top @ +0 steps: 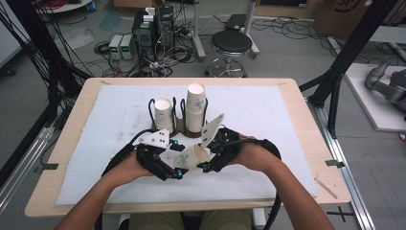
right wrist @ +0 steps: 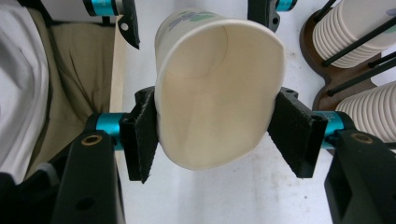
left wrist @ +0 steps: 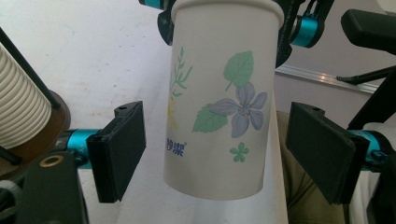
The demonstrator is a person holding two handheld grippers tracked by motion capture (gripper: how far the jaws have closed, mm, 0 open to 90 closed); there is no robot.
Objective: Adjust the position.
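A white paper cup (top: 191, 157) with a printed purple flower and green leaves lies tilted in the air above the table's front middle. My right gripper (right wrist: 217, 135) is shut on the cup (right wrist: 217, 98) near its rim, and its pads squeeze the mouth into an oval. My left gripper (left wrist: 219, 154) is open, with one pad (left wrist: 119, 149) on each side of the cup's base end (left wrist: 219, 107) and a gap at both. From above, my left gripper (top: 176, 167) and right gripper (top: 207, 160) meet at the cup.
Just behind the grippers a wooden cup holder (top: 184, 128) with black wire posts carries two stacks of paper cups (top: 163, 112) (top: 196, 103). A white mat (top: 268, 124) covers the wooden table (top: 306, 143). Beyond the far edge stand a stool (top: 231, 44) and cabled electronics (top: 148, 28).
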